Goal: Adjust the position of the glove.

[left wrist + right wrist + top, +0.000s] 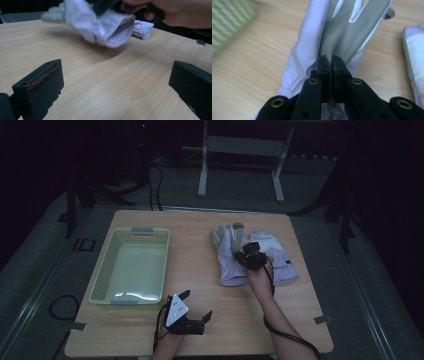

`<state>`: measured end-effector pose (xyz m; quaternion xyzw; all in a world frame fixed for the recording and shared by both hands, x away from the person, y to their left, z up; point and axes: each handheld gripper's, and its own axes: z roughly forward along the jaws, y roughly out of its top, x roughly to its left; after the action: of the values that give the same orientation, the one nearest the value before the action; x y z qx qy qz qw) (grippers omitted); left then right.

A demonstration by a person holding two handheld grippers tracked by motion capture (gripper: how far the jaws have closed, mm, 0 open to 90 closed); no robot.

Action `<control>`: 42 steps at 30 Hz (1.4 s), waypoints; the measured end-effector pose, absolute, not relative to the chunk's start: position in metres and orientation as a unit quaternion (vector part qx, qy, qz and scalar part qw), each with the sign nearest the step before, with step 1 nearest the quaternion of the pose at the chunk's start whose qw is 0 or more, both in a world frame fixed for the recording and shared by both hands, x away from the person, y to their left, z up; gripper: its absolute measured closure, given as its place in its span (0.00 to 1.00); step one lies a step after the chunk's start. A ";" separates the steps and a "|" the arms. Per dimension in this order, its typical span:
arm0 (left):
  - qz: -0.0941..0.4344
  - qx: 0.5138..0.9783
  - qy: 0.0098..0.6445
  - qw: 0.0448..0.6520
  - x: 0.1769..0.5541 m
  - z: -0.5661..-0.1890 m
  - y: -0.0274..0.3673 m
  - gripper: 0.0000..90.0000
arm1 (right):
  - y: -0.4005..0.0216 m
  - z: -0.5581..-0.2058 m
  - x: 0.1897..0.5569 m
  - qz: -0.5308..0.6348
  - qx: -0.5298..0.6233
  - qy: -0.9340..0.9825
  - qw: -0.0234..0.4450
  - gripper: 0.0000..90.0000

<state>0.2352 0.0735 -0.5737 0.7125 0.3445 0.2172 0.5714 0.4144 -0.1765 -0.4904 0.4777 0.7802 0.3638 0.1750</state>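
Dark floor and a pale metal frame [240, 150] surround my work surface, a light wooden table [200, 340] lit from above. Nearest me, my left gripper [192, 306] hovers over the front edge of the table, its two black jaws spread wide with bare wood between them; I see the same gap in the left gripper view, where nothing sits between the jaws. Just beyond it on the left side stands a pale green basket [131, 266] with slotted walls, and I see nothing inside it. Farther in and to the right, my right gripper [248, 254] has its jaws pressed together on the near glove [342, 32], pinching the fabric where the grey palm meets the lilac cuff. In the left gripper view this glove's open cuff hangs clear above the wood with a shadow beneath it. Its fingers point away from me. A second glove [277, 255] lies flat just beside it to the right, lilac and white. Whether the two gloves touch I cannot tell.
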 end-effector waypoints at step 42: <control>0.216 0.714 0.343 0.571 0.235 -0.574 0.073 0.00 | -0.164 -0.523 0.358 0.370 0.486 0.766 0.202 0.57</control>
<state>0.2350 0.0731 -0.5736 0.7138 0.3428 0.2159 0.5713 0.3582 -0.1638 -0.5233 0.4857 0.7661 0.3696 0.2016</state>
